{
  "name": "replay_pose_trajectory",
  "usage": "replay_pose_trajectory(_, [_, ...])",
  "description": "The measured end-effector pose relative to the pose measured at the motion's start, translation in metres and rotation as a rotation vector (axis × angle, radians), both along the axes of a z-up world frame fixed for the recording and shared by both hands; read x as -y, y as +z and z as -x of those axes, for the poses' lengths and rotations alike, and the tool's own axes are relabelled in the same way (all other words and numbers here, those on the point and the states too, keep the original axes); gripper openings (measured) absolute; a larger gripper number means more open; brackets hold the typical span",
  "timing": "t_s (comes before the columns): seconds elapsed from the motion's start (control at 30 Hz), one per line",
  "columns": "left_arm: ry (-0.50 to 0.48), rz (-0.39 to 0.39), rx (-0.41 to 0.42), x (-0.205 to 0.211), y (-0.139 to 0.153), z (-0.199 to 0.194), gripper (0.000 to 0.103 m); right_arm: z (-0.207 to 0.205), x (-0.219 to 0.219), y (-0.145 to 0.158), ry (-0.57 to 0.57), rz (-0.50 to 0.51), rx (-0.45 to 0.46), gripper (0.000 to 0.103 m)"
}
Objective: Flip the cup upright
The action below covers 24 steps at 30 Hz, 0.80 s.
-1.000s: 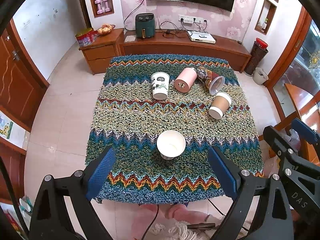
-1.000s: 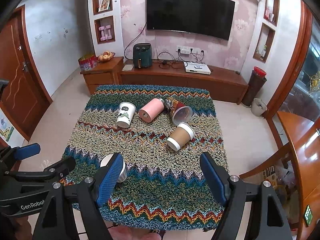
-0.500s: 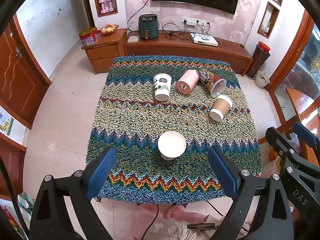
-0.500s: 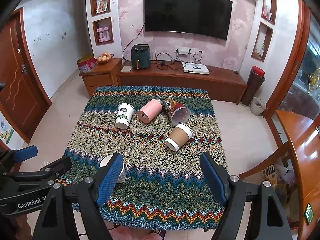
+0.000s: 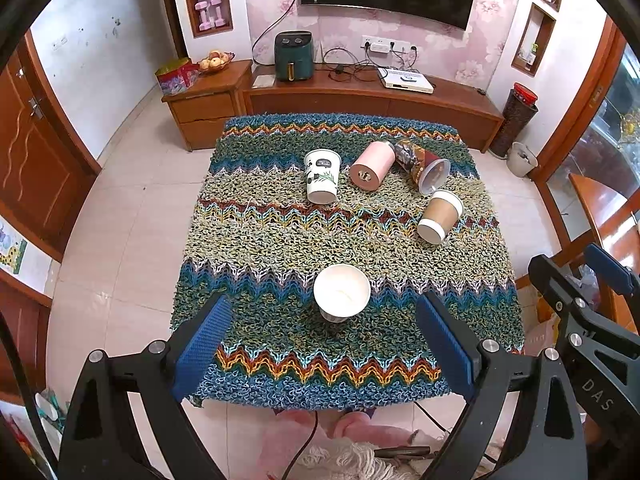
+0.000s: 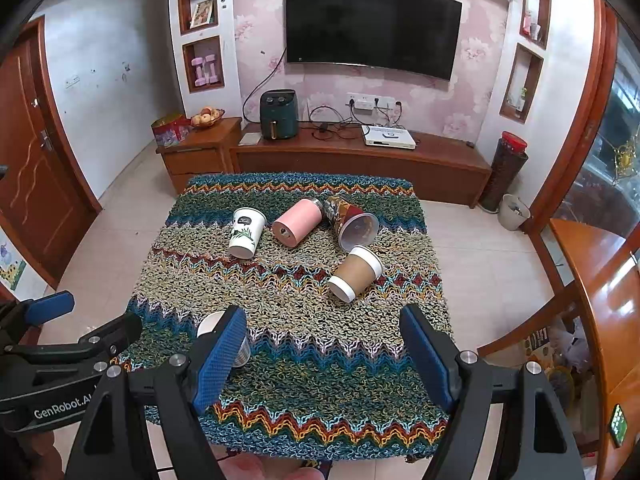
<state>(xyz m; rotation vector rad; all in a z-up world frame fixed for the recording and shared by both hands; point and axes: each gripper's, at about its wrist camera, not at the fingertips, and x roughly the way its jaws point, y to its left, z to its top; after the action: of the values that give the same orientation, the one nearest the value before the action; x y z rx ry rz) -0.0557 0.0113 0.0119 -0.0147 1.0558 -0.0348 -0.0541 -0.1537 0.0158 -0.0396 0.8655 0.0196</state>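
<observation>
A white paper cup stands upright, mouth up, near the front of the woven table cover. My left gripper is open and empty, held back above it. In the right wrist view the same cup is partly hidden behind a finger. My right gripper is open and empty above the front right of the table. Farther back lie a brown sleeved cup, a pink tumbler and a patterned cup on their sides. A white leaf-print cup is there too.
A wooden TV cabinet with a green air fryer runs along the far wall. A wooden table stands at right. A door is at left. Tiled floor surrounds the table.
Both grippers have pulled back and up slightly, so the table looks a bit smaller and farther. The cups have not moved.
</observation>
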Motion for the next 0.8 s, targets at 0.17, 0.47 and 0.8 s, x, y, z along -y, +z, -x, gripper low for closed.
replay_pose_trajectory(0.17, [-0.003,-0.004,0.001,0.0015,0.0015,-0.0012,0.095,0.0009,-0.0015,-0.0008,0.002,0.004,-0.004,0.08])
replay_pose_trajectory(0.47, [-0.006,-0.001,-0.006,-0.0011,-0.0004,-0.0006,0.095,0.0011,-0.0032,-0.0021,0.002,0.004,-0.011,0.08])
replay_pose_trajectory(0.8, [-0.006,-0.001,-0.008,-0.0014,-0.0015,-0.0003,0.095,0.0013,-0.0062,-0.0045,0.001,0.006,-0.012,0.08])
